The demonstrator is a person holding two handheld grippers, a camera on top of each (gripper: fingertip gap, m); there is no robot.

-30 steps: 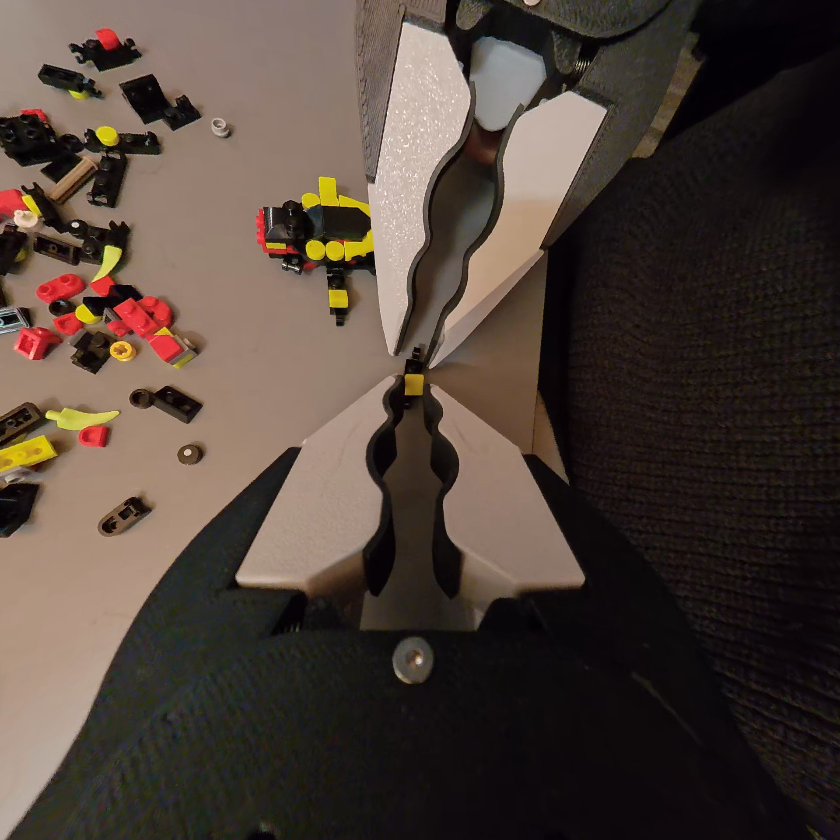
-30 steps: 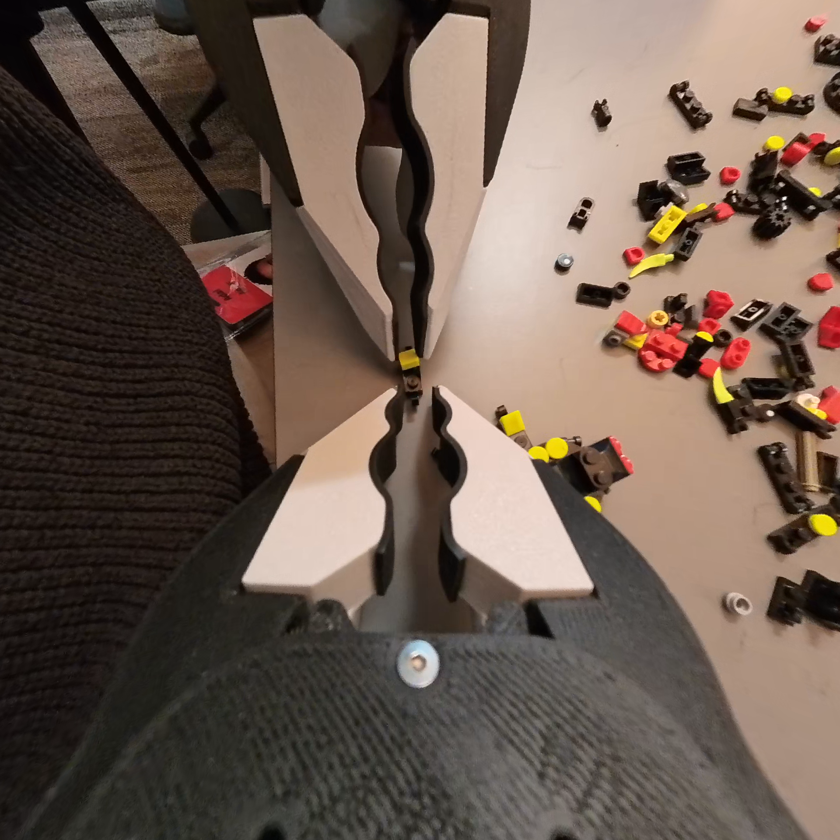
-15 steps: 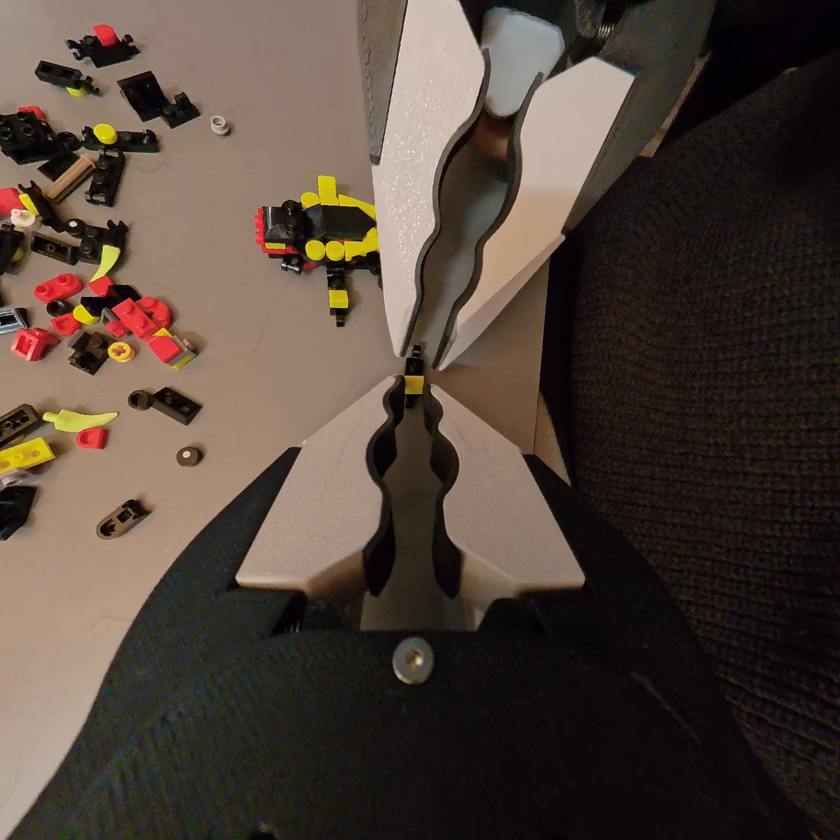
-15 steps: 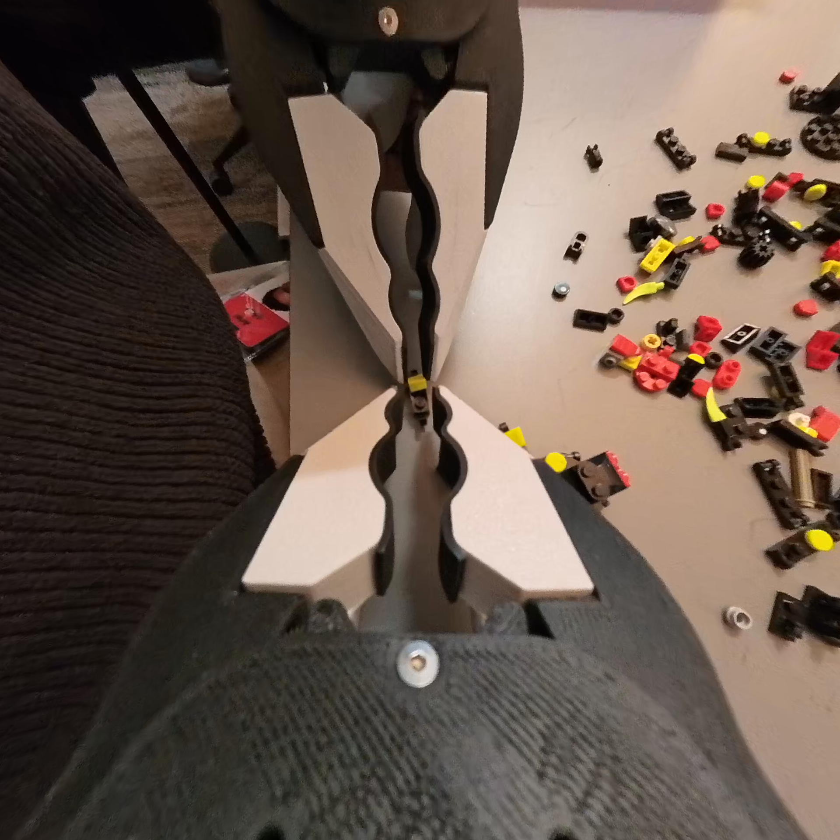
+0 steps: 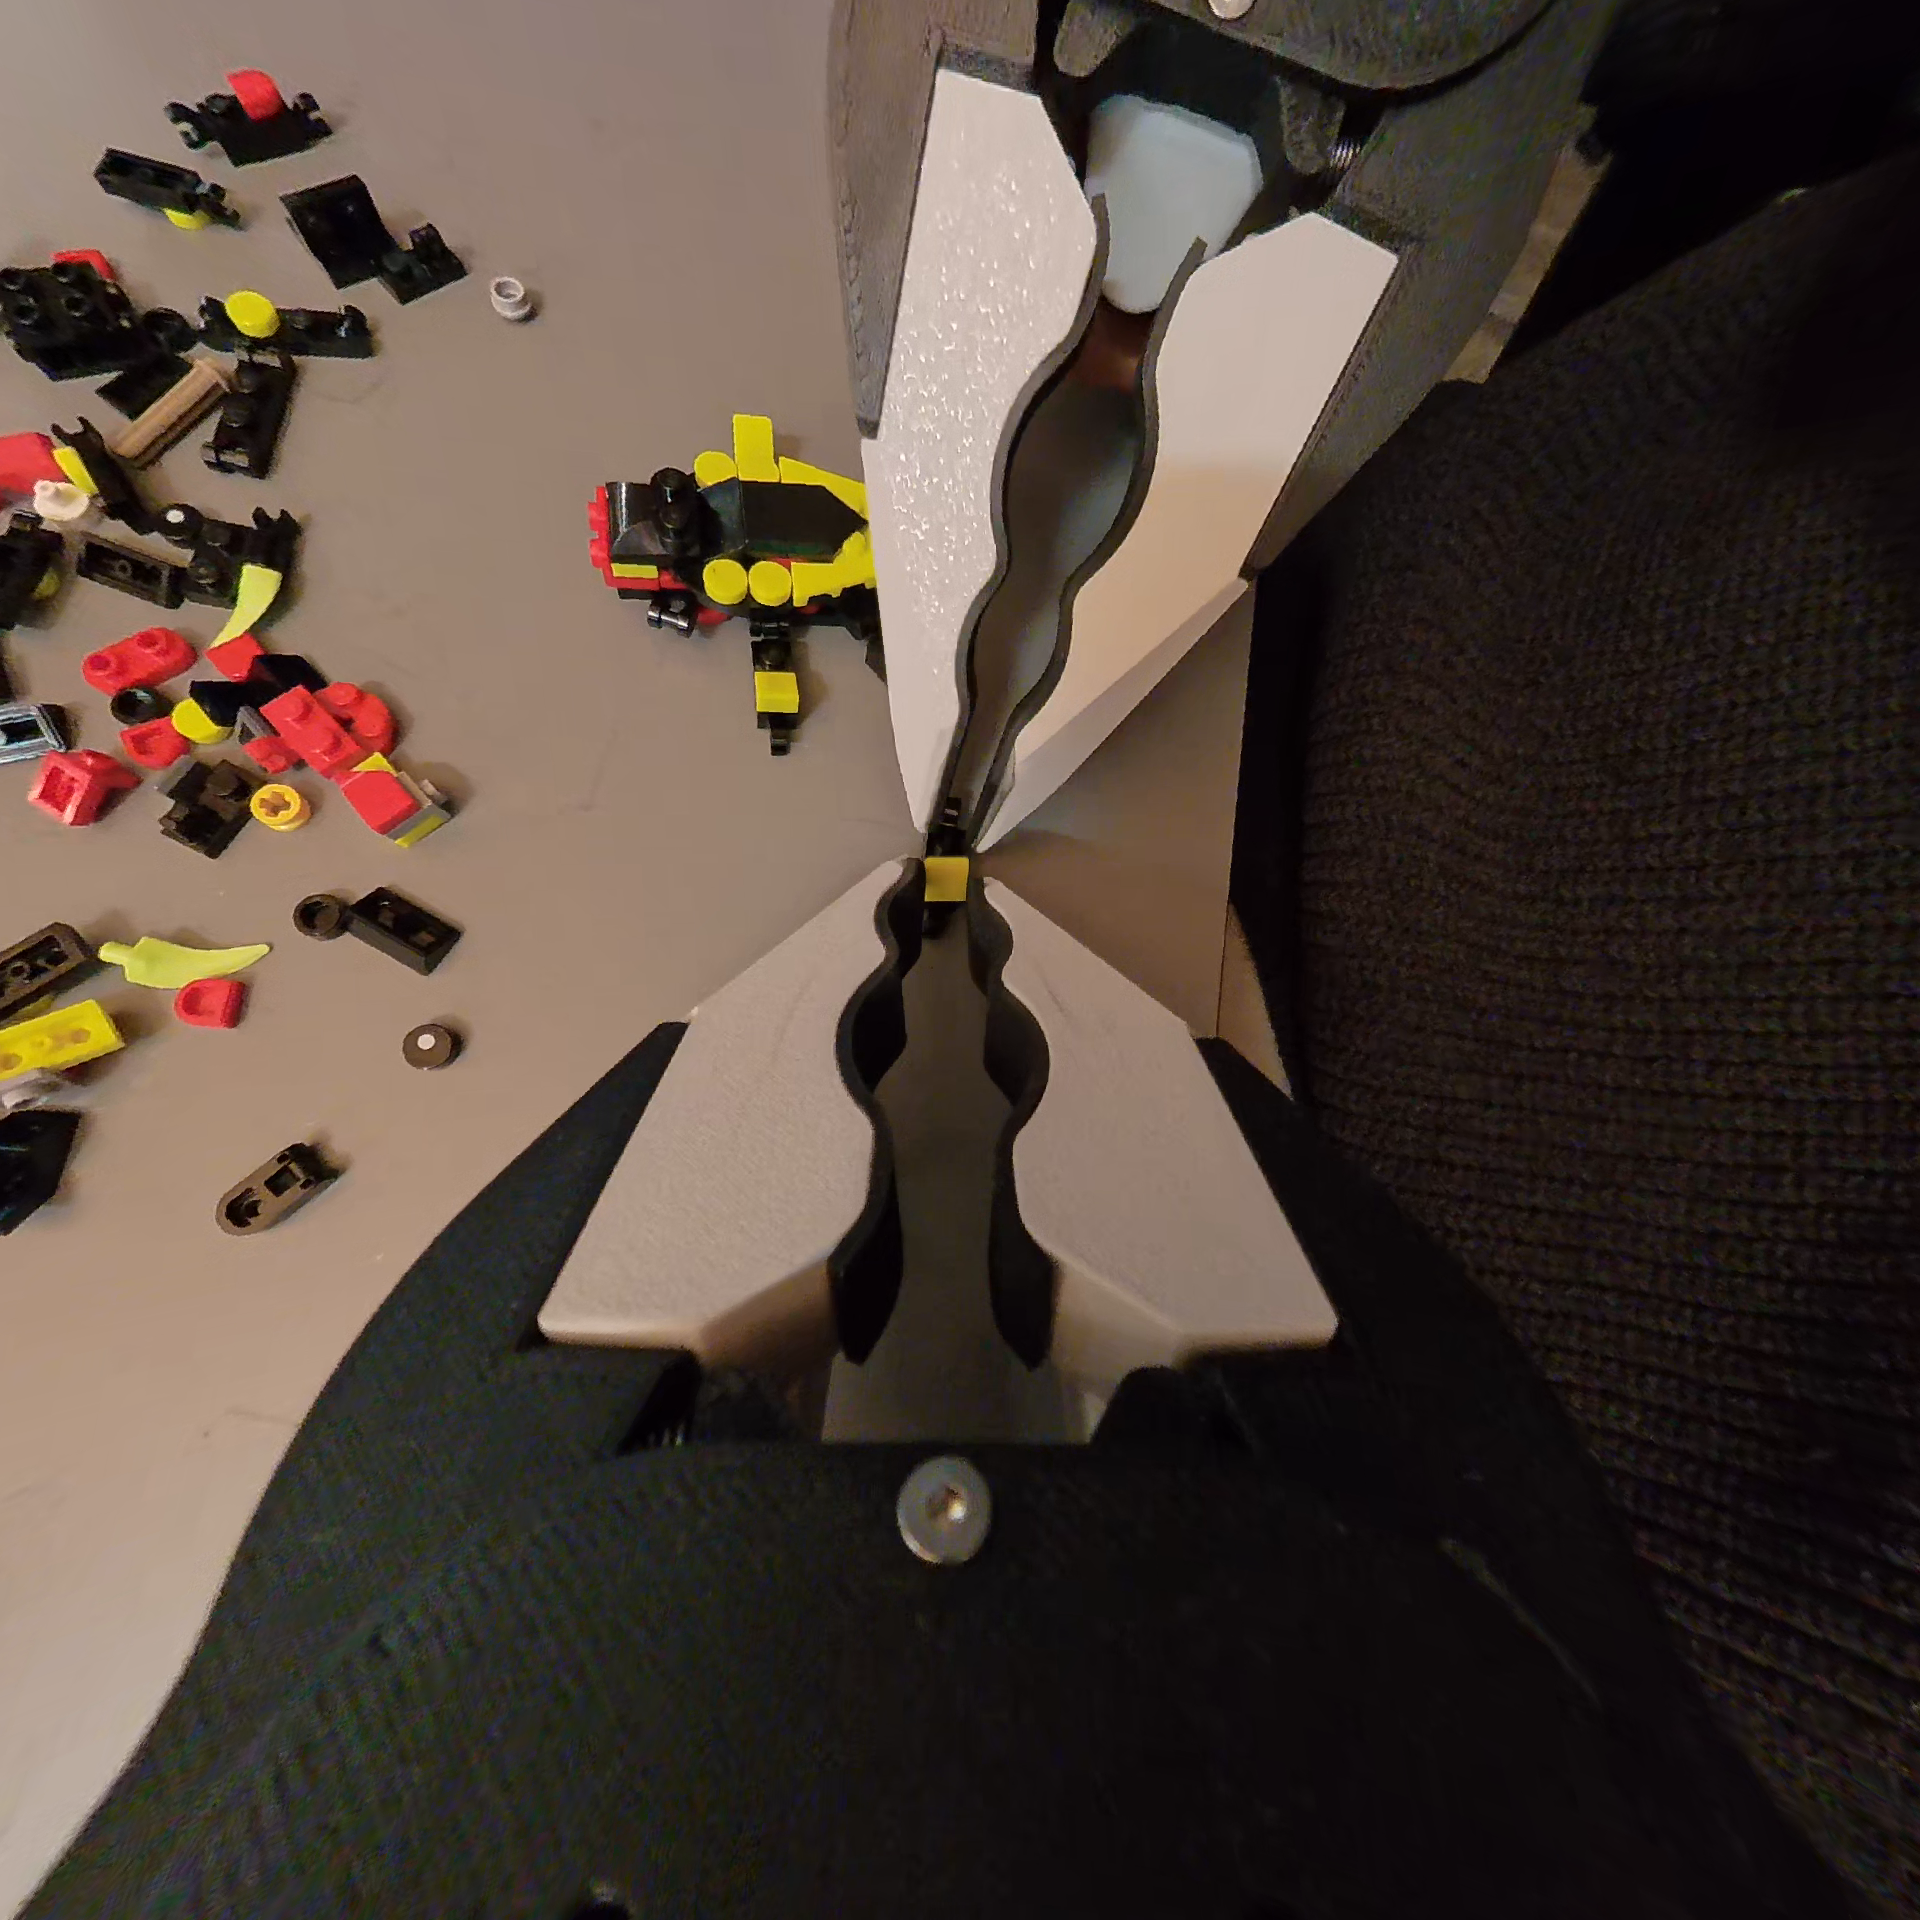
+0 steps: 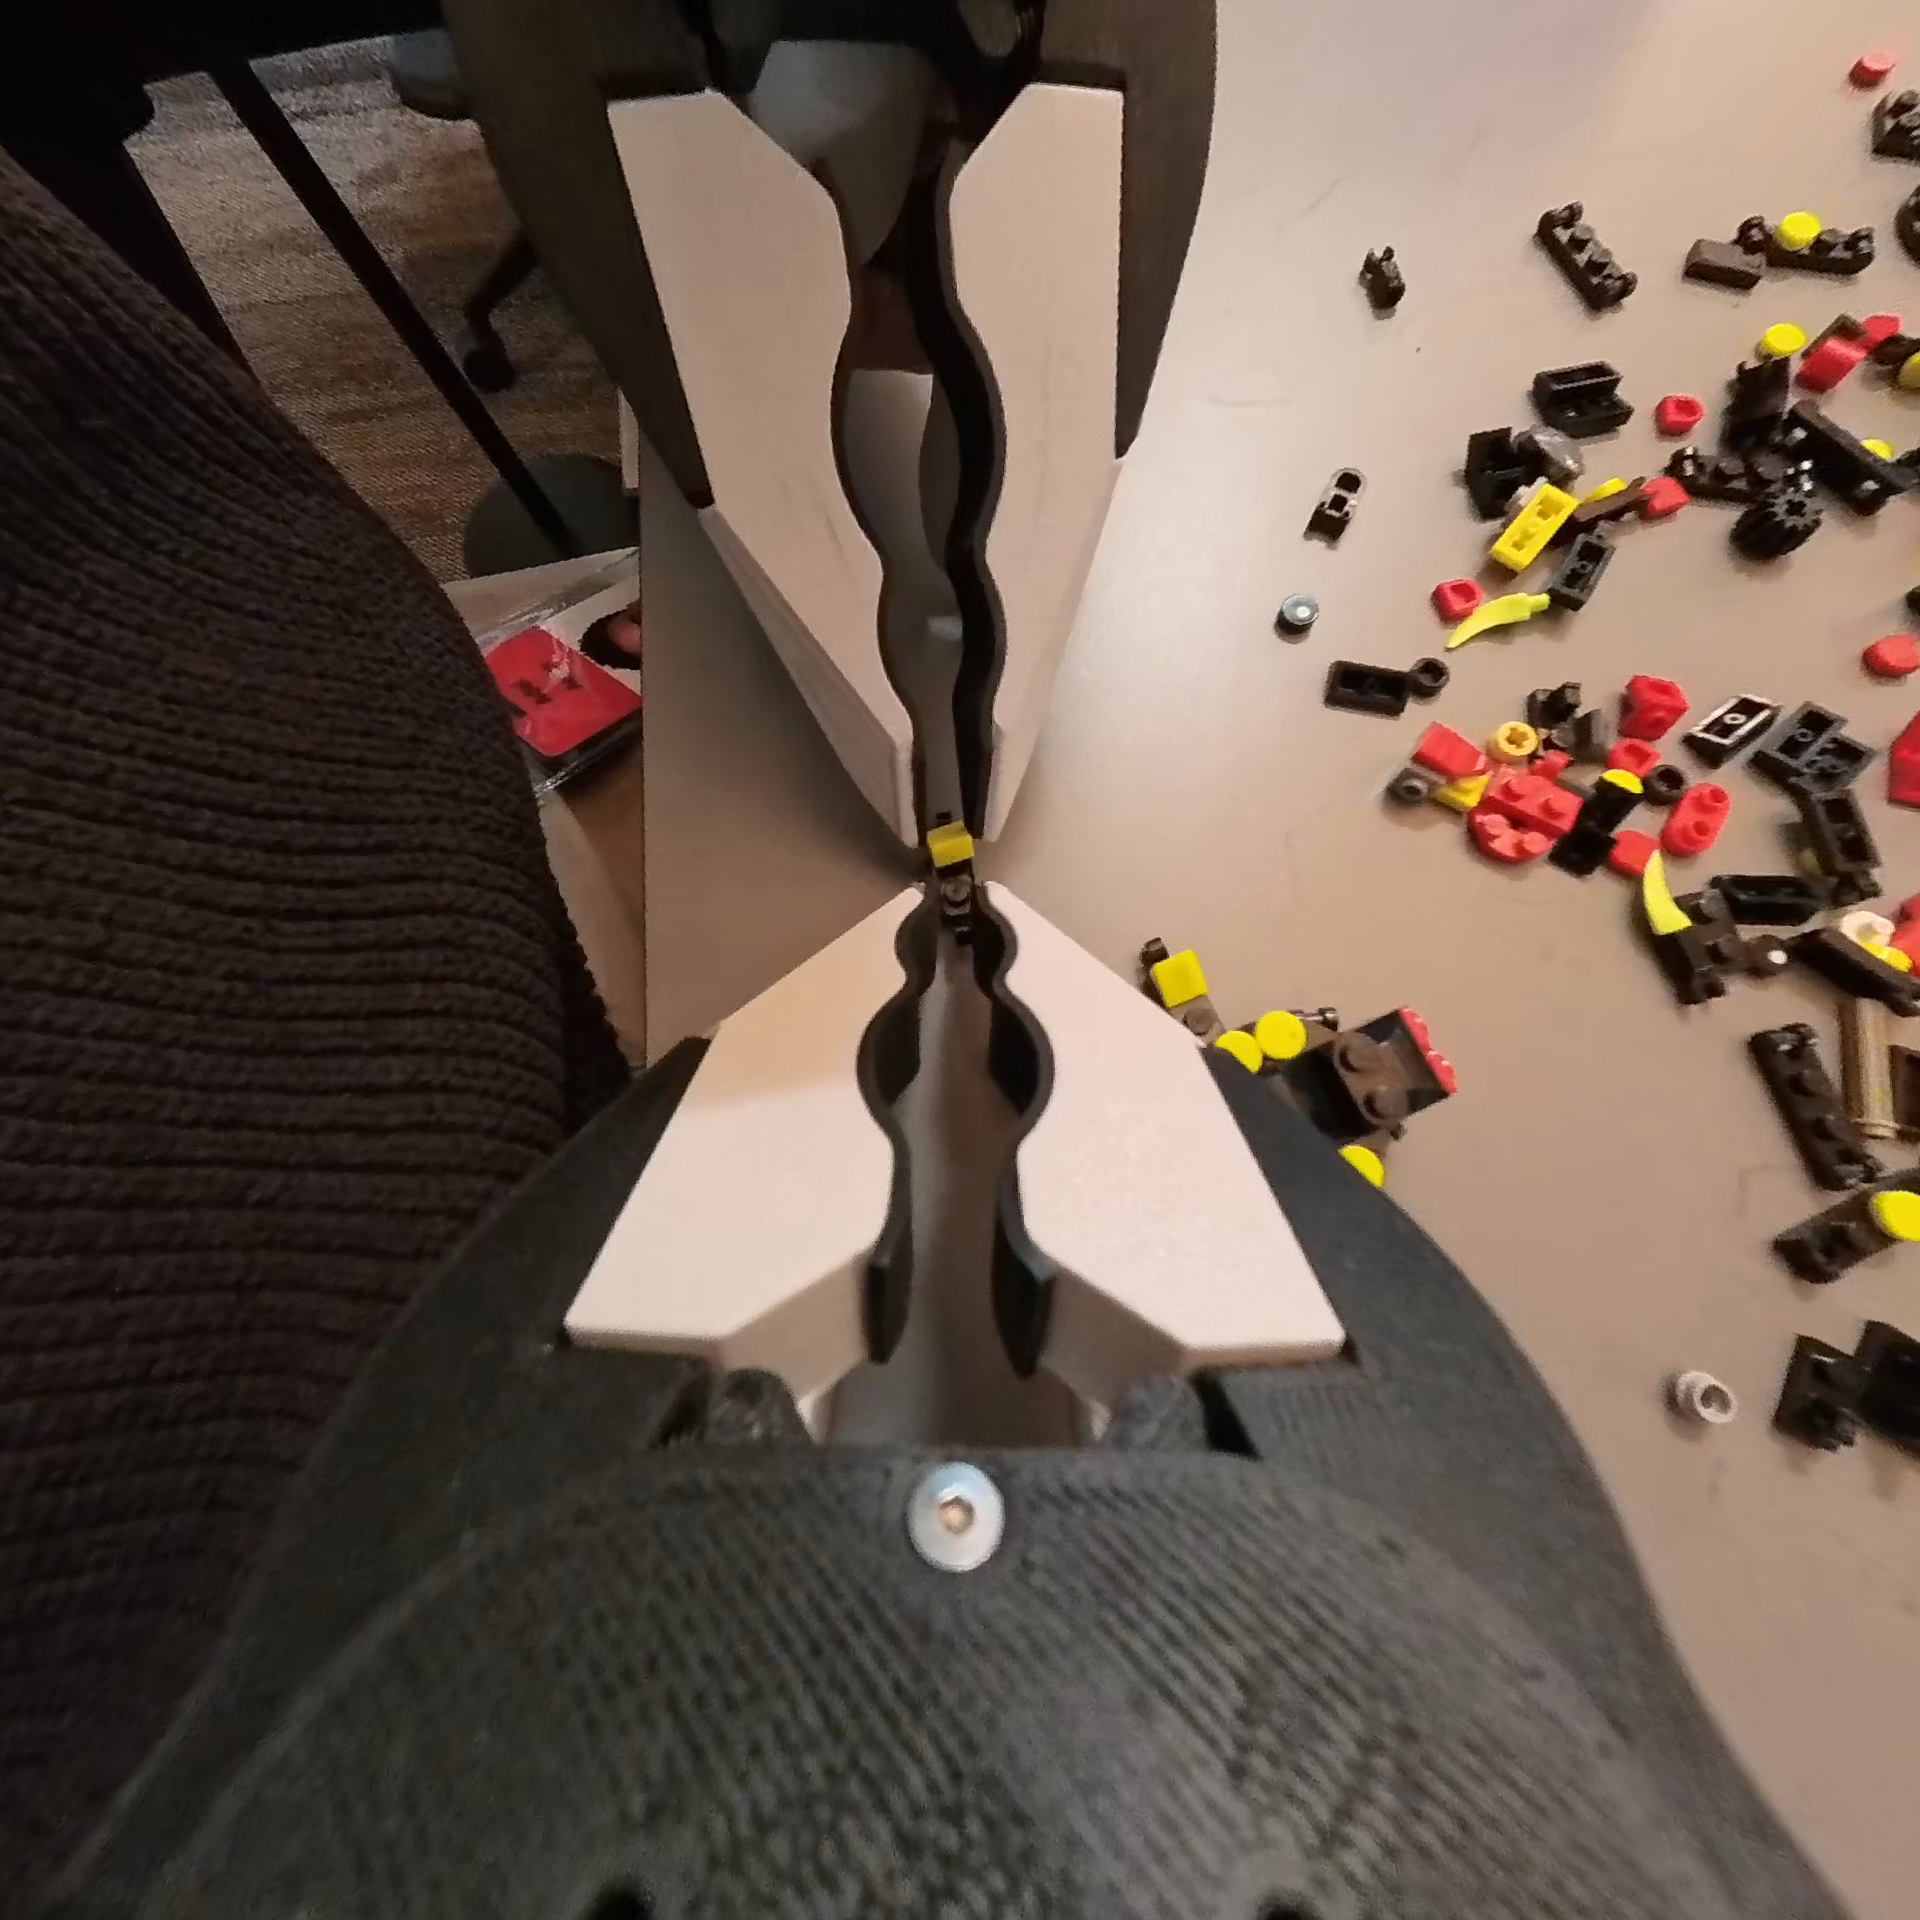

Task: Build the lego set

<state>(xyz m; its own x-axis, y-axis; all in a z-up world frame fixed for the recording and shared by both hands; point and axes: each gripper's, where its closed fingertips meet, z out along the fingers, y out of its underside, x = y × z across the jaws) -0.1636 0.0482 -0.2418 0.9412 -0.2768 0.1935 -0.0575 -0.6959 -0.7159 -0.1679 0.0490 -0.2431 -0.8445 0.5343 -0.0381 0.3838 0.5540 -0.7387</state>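
I had my left gripper [image 5: 943, 891] pinching the small yellow square lego tile [image 5: 945, 879]. My right gripper [image 6: 956, 914] met it tip to tip, clamped on the tiny black lego clip piece [image 6: 956, 902], both pieces lying along one line.

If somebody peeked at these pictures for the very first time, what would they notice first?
Right in the middle, the left hand-held gripper and the right hand-held gripper meet tip to tip above the table edge, pinching a tiny yellow and black lego piece between them. Next comes the half-built black, yellow and red model on the grey table, and beyond it the scattered loose bricks.
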